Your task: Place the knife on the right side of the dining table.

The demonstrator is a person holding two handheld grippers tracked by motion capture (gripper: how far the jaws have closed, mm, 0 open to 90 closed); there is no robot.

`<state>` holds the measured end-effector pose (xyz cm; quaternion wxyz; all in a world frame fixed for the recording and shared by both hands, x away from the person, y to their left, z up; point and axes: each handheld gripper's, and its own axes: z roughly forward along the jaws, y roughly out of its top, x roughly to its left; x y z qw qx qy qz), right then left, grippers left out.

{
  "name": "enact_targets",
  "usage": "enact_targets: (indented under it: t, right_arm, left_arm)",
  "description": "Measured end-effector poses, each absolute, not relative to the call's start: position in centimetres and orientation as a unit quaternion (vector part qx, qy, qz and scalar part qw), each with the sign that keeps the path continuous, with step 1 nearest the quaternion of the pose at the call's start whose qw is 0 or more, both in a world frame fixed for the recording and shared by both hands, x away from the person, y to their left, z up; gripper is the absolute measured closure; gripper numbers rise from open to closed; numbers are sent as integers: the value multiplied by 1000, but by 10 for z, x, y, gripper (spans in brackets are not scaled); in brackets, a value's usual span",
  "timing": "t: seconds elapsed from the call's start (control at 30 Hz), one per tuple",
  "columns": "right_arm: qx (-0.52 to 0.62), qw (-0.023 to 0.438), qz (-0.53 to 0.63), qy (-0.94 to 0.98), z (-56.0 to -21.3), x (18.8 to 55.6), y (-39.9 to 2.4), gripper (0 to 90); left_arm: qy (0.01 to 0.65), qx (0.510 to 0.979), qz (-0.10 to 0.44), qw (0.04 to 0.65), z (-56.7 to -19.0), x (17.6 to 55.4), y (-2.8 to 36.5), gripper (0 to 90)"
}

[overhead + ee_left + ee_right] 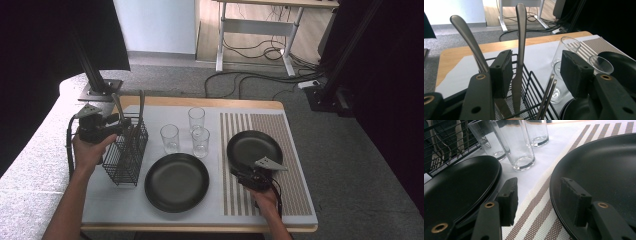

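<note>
Black wire basket [126,159] sits at the worktop's [100,212] left, holding smooth steel cutlery: a knife [520,62] upright, a curved handle [469,42] leaning beside it, thin rods [547,97] tilted. We see the left claw [536,72] at the basket's top, jaws open, ribbed black pads either side of the knife, not pressing it. Our left hand [89,152] holds that claw just beside the basket. Right claw [539,202] is open too, one pad over the striped woven mat [536,217], the other over the rim of a matte black round plate [604,177]; whether it touches we cannot tell. A second black plate [176,181] lies on the white cloth [165,112] between basket and mat. Three clear cylindrical glasses [169,138] stand behind it, near each other.
</note>
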<state>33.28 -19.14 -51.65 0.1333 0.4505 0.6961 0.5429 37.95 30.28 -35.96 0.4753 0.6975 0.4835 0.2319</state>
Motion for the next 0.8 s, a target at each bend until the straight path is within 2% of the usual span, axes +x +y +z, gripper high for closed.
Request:
enact_targets:
  t: [0.8]
  right_arm:
    - [453, 135, 545, 693, -516, 333, -194, 487]
  left_arm:
    - [488, 707, 224, 461, -360, 403, 289, 434]
